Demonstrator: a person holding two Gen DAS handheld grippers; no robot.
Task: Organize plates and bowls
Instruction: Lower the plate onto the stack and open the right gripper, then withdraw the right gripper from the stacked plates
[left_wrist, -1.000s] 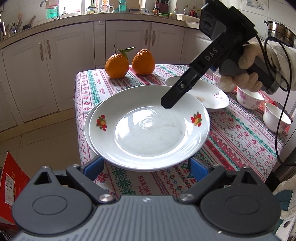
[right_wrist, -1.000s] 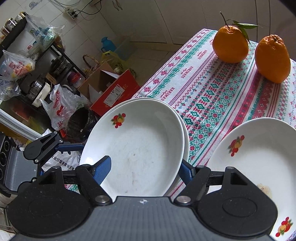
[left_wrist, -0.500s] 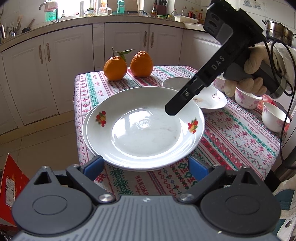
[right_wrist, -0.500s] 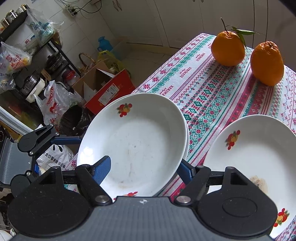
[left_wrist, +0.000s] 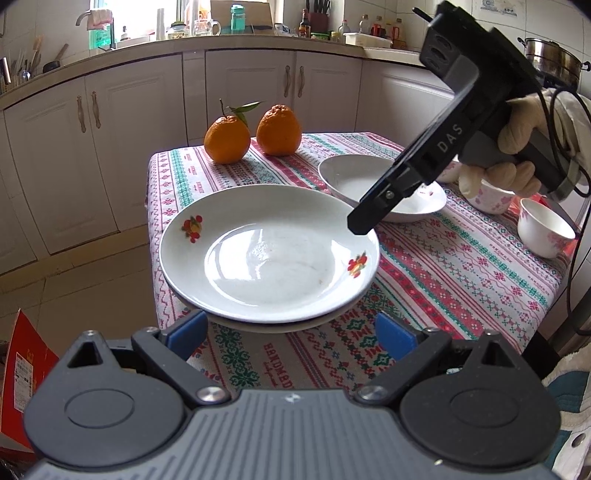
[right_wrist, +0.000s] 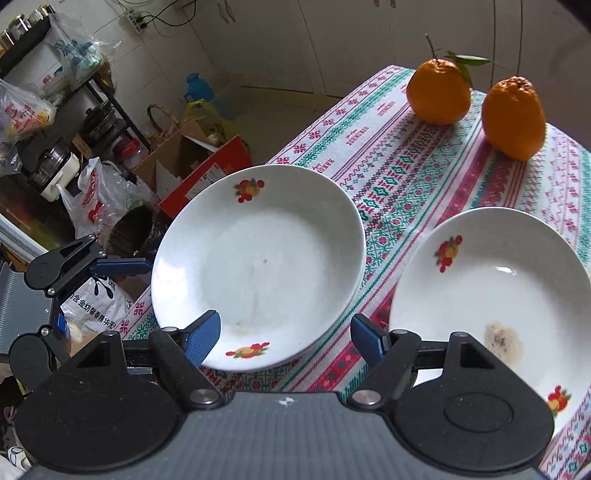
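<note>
My left gripper (left_wrist: 290, 330) sits spread wide, stacked plates (left_wrist: 269, 254) just ahead. Right gripper (right_wrist: 284, 336) hangs spread above them, pinching nothing.

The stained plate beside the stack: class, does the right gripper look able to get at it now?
Probably yes. The stained plate lies bare just beside the open right gripper, with only tablecloth between.

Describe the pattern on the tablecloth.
White tablecloth with red and green cross-stitch bands; clearest in the right wrist view.
</note>
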